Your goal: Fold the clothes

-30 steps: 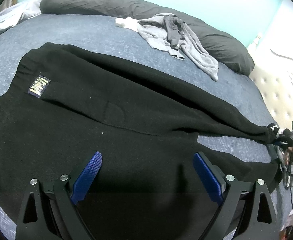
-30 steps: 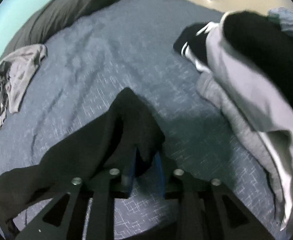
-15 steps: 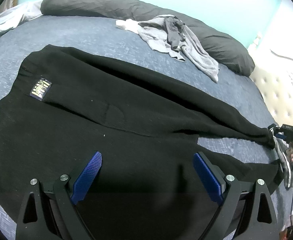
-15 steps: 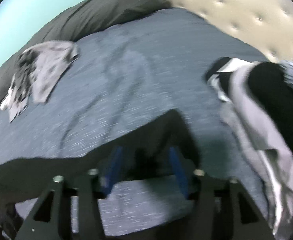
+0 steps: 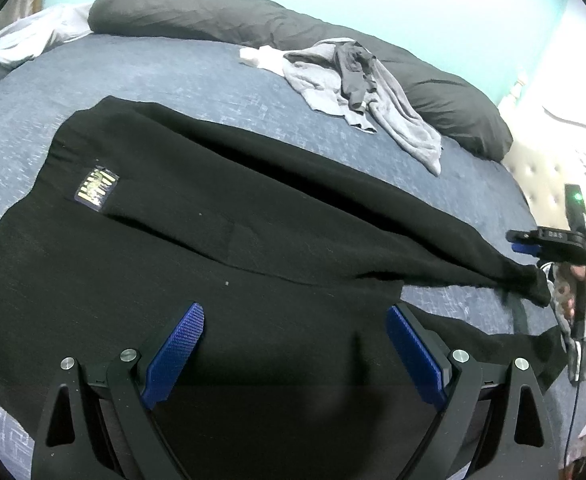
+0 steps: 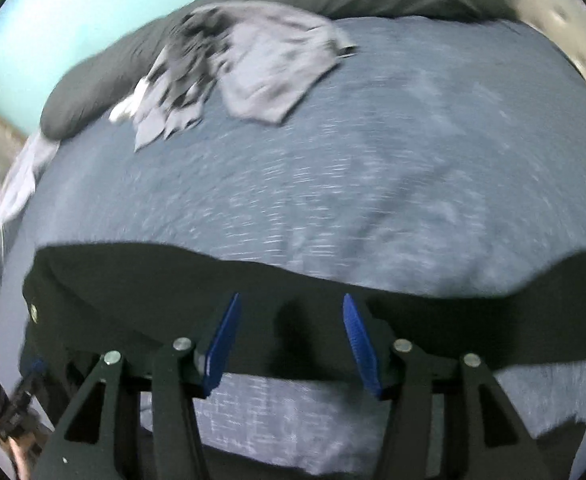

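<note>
Two grippers work over one pair of black trousers [image 5: 221, 216] that lies spread on the blue bed cover [image 5: 173, 76]. In the left wrist view the waist with its small gold label [image 5: 96, 188] is at about 9 o'clock, and the legs run toward 3 o'clock, one laid along the other but not fully matching, because a strip of cover shows between them near the ends. The left gripper [image 5: 293, 344] hovers over the seat area with its blue pads wide apart and nothing pinched. The right gripper [image 6: 289, 340] is spread about half way; in its own view the black leg lies under the pads, but they do not press on it, so I judge the cloth is free. The same gripper appears at 3 o'clock in the left view, just beside the leg cuff [image 5: 533, 284]. So the first lengthwise fold seems mostly made, although the lower leg is not yet lined up. What is left, as I judge it, is to even the legs, then fold the trousers across, cuffs toward waist. A loose heap of grey clothes [image 5: 357, 92] at 12 o'clock, near the dark pillows [image 5: 197, 12], waits unfolded too.
</note>
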A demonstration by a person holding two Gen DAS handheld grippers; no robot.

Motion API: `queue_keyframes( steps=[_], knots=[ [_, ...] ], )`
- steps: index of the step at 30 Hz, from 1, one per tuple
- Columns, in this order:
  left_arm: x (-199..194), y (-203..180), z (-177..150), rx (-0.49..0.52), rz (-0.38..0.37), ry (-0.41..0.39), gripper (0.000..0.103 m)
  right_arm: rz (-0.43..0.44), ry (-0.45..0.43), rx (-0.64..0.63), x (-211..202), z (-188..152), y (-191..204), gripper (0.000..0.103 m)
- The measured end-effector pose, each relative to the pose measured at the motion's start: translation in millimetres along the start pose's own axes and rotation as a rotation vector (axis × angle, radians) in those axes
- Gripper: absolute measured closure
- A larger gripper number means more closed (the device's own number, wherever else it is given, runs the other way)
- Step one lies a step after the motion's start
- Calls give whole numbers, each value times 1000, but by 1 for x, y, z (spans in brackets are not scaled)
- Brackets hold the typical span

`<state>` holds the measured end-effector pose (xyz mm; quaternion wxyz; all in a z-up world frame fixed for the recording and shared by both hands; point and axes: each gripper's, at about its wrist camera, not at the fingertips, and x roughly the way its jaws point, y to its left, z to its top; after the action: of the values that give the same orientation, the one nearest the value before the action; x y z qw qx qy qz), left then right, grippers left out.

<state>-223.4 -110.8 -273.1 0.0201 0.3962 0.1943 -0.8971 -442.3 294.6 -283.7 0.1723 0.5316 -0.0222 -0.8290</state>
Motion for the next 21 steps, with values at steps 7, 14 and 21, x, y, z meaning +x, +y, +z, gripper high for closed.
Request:
queue_keyframes(
  steps=[7,14,21],
  knots=[
    [-3,11,4,-22,7,-8,8,16,55,-190,30,16,55,49],
    [-5,15,4,-36,-7,-10,8,39,107,-313,59,14,86,49],
    [-5,16,4,-39,-13,-8,8,41,128,-389,72,7,95,74]
  ],
)
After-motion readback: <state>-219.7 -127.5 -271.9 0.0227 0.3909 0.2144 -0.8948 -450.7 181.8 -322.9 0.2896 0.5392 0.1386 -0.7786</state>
